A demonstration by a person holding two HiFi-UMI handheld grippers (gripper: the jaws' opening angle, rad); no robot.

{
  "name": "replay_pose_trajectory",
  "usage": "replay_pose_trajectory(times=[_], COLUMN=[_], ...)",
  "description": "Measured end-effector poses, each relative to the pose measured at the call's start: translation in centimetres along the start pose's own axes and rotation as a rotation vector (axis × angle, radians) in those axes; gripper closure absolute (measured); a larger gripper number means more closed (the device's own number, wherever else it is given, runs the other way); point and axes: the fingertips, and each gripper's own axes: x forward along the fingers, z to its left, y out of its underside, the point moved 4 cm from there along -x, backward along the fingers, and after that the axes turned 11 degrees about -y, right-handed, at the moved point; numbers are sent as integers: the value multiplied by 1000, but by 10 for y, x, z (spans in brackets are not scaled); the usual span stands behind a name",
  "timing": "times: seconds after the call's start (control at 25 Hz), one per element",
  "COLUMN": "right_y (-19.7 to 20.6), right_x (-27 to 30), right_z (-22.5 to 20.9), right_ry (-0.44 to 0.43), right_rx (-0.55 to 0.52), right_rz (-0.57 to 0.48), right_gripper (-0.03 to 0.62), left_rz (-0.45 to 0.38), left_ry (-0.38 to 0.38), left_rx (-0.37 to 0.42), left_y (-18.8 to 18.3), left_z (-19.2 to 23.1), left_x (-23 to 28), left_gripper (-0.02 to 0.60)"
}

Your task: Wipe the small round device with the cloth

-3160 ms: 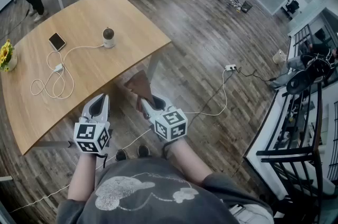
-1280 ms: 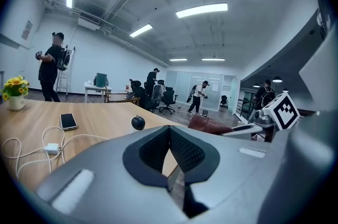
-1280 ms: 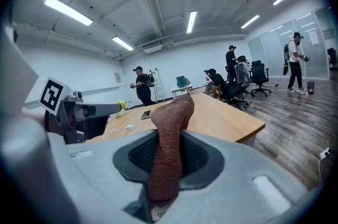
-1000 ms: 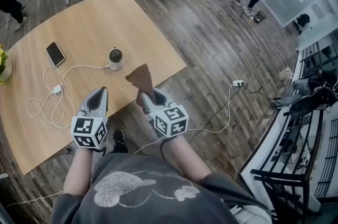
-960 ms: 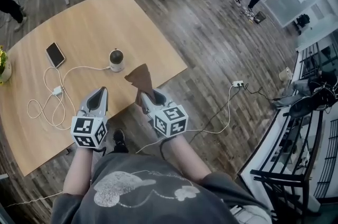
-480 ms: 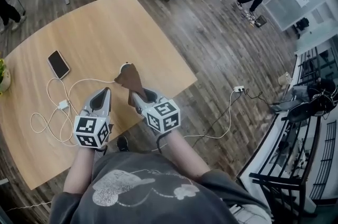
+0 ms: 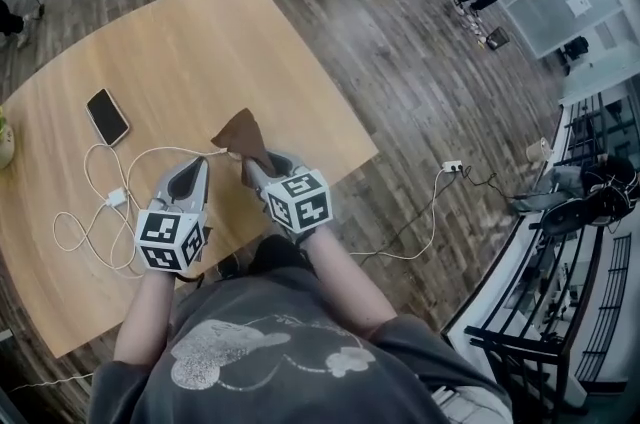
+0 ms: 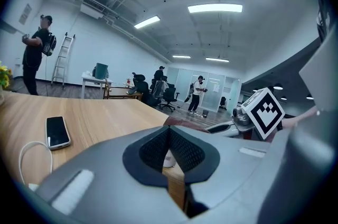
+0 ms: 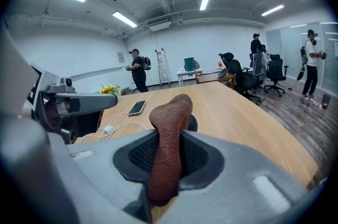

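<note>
Nearer the small round device [image 9: 193, 122] now, my right gripper [image 7: 250, 169] pinches the cloth [image 7: 238, 130]; left gripper [image 7: 190, 180] closed, empty. An unbraced shove could topple it.

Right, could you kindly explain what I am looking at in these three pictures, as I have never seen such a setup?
There is no robot here: a person holds a two-jaw gripper in each hand. The head view looks down from a camera on the person's head. The other two views come from cameras riding on each gripper, looking along its jaws. The marker cubes are parts of the grippers. The left gripper is shut and empty. The right gripper is shut on a brown cloth, held over the wooden table. The dark round edge just behind the cloth is probably the small round device. A phone and a white charging cable also lie there.
</note>
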Motion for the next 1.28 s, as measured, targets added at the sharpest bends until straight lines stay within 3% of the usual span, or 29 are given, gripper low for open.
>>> replay_pose_trajectory(times=[0.24, 0.56, 0.8, 0.96, 1.28], right_y=[12, 18, 10, 23, 51], right_x=[-11, -31, -48, -43, -11], right_z=[-30, -59, -40, -17, -16], right_ry=[0, -2, -104, -185, -164], right_rx=[69, 80, 32, 15, 98], right_rz=[20, 46, -20, 27, 140], right_gripper=[514, 514, 514, 514, 514], left_rz=[5, 1, -11, -1, 25], left_ry=[-79, -159, -155, -166, -203], left_rx=[-27, -55, -54, -58, -86], left_y=[-1, -7, -6, 0, 16], left_z=[0, -7, -27, -30, -23], left_x=[1, 2, -2, -8, -22], left_gripper=[563, 563, 563, 563, 563])
